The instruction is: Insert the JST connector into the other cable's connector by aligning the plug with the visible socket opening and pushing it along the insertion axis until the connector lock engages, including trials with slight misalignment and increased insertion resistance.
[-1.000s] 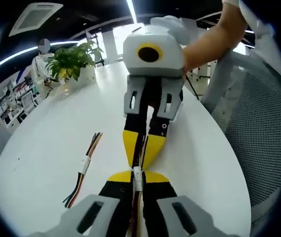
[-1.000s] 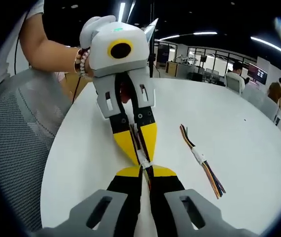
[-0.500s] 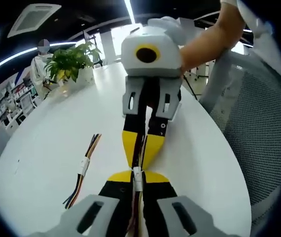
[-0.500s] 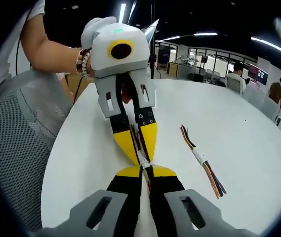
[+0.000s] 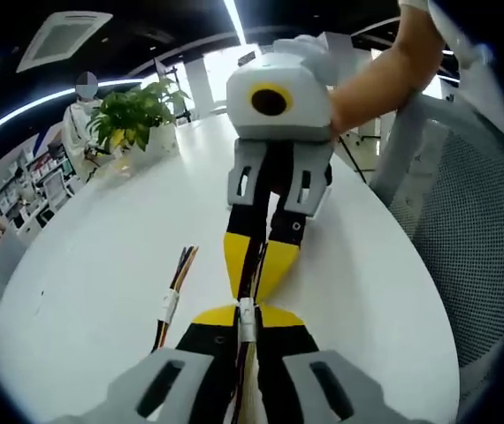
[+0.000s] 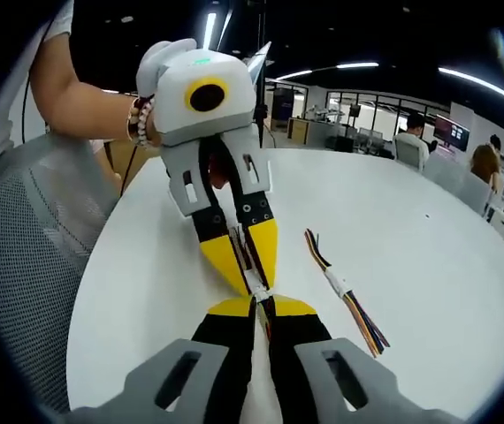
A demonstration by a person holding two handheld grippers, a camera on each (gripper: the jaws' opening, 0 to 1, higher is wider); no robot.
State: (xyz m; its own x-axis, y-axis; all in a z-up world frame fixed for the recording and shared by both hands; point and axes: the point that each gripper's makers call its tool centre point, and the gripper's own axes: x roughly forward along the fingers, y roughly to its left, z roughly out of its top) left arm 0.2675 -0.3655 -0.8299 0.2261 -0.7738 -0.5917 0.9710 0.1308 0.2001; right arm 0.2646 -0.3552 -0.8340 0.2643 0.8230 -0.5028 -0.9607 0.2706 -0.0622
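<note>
Your left gripper and right gripper meet tip to tip above the white table, near its edge by the mesh chair. Each pair of jaws is clamped on its own cable, with the white JST connector pinched between the yellow tips, mated halves touching. A spare multicolour cable lies flat just beside the grippers. A potted plant stands at the far edge.
</note>
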